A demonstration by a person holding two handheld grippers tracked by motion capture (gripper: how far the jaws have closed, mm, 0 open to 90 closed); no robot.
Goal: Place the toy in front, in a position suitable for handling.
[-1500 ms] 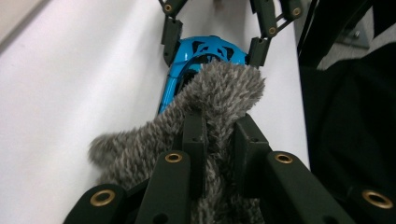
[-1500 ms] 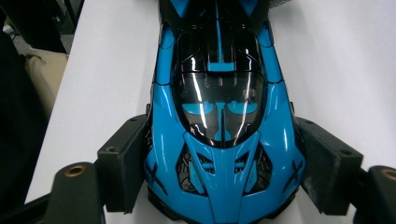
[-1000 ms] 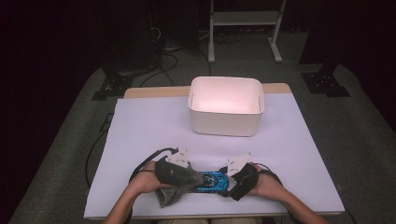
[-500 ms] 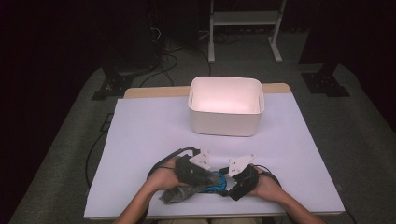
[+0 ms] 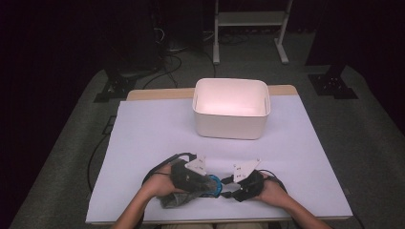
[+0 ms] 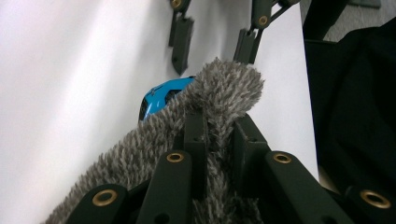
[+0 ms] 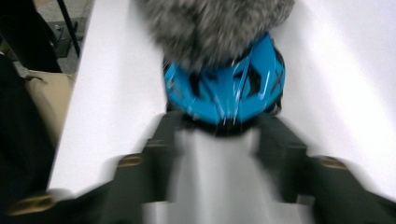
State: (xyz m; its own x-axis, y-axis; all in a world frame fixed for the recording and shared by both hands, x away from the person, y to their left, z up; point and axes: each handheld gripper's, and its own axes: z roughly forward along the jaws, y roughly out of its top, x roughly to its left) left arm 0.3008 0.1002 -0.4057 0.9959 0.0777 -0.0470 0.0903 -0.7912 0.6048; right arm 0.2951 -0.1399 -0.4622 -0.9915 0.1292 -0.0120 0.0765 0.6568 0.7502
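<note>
A blue toy car (image 5: 214,186) lies on the white table near the front edge, between my two grippers. My left gripper (image 6: 217,126) is shut on a grey furry cloth (image 6: 224,88), whose free end drapes over the car (image 6: 161,95). In the high view the left gripper (image 5: 204,183) comes in from the left, the cloth (image 5: 173,198) bunched under the hand. My right gripper (image 7: 224,123) faces it, its jaws pressed on both sides of the car's (image 7: 219,93) near end; this view is blurred. The cloth (image 7: 210,28) covers the car's far end.
A white empty bin (image 5: 231,128) stands at the middle back of the table (image 5: 153,133). A person's hands hold both grippers at the front edge. Beyond the table are a white rack, cables and dark stand feet on the floor.
The left hand has carried the cloth to the right, onto the blue car. The right gripper has shifted only slightly.
</note>
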